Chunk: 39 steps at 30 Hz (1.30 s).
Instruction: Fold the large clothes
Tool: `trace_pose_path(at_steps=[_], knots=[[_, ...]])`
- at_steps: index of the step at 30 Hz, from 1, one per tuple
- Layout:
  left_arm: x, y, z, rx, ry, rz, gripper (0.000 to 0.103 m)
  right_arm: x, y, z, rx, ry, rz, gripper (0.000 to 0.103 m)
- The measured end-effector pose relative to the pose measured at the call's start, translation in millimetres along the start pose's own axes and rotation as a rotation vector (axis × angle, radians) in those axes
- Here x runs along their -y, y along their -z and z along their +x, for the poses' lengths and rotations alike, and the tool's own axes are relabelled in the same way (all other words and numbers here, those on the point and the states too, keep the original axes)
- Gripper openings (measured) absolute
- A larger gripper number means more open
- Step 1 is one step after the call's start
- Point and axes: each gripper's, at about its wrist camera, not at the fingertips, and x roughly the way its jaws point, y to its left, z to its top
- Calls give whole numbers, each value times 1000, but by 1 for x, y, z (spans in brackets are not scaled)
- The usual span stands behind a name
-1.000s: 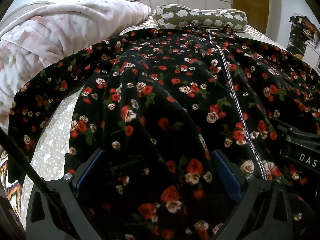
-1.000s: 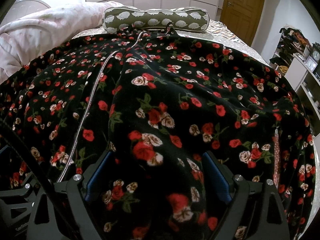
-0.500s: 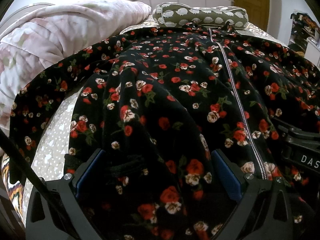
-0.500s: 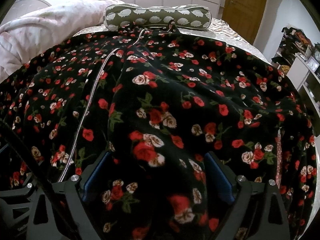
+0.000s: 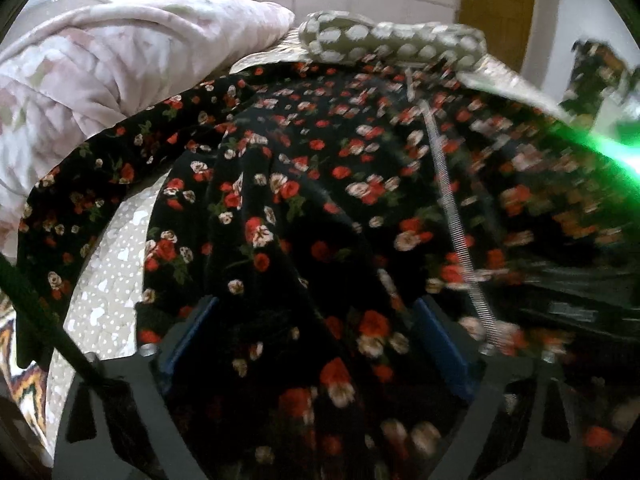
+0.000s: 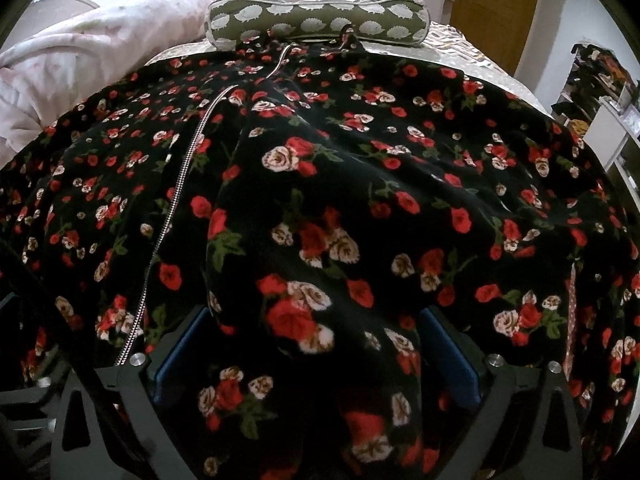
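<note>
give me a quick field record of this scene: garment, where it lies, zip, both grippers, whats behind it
garment: black floral robe, spread out flat
surface: bed, dotted cover showing beside the robe
zip: silver zipper, closed, running up the robe's front
left gripper: jaws closing, robe fabric between them
right gripper: jaws wide, robe fabric between them
behind: green patterned pillow; pink quilt
</note>
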Motion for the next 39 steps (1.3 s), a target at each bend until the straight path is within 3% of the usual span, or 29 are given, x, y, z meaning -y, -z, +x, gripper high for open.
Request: trace_pose_path(at_steps=[3,4,6,8,11,13,16,19,23,25,26,27,29,30,31,33,36,39], knots=[[-27,-7,-44,73,63,-51,92,3,-4,-2,-7,-29,-4,101],[-40,-9,-58,103,66,-63,92,8,-5,-8,-2,-62,9,89],[-66,-6,-77,135,52,-85,93,26,-3,-32,22,-153,67,78],[-101,1,-81,128,13,-108,94,46,8,-58,40,-246,104,79],[-142,19,-60,54,-38,-169,94,71,38,-92,65,-262,109,85],[-165,33,-41,-8,12,-225,94,88,64,-101,43,-266,117,85],[-181,50,-17,-82,157,-301,94,104,97,-102,-28,-320,142,85],[-174,52,-14,-57,240,-303,94,99,129,-97,-91,-410,138,85],[-144,50,-7,-86,312,-260,93,83,132,-91,-65,-409,135,92],[-125,49,-4,-112,265,-214,79,74,127,-86,-50,-413,139,92],[-117,47,-4,-121,219,-183,65,71,125,-85,-36,-423,145,92],[-111,45,-6,-124,212,-167,42,71,121,-84,-29,-429,149,92],[-110,41,-8,-152,250,-196,19,66,116,-80,-17,-441,170,90],[-111,39,-12,-153,238,-215,16,66,116,-77,-9,-454,194,81],[-112,37,-17,-147,226,-223,15,65,114,-75,-9,-468,209,59],[-113,38,-31,-130,199,-237,12,68,110,-70,-48,-522,240,29],[-122,45,-66,-78,175,-252,11,88,105,-81,-60,-637,307,21],[-137,65,-107,-33,177,-270,10,107,112,-107,-55,-696,308,18]])
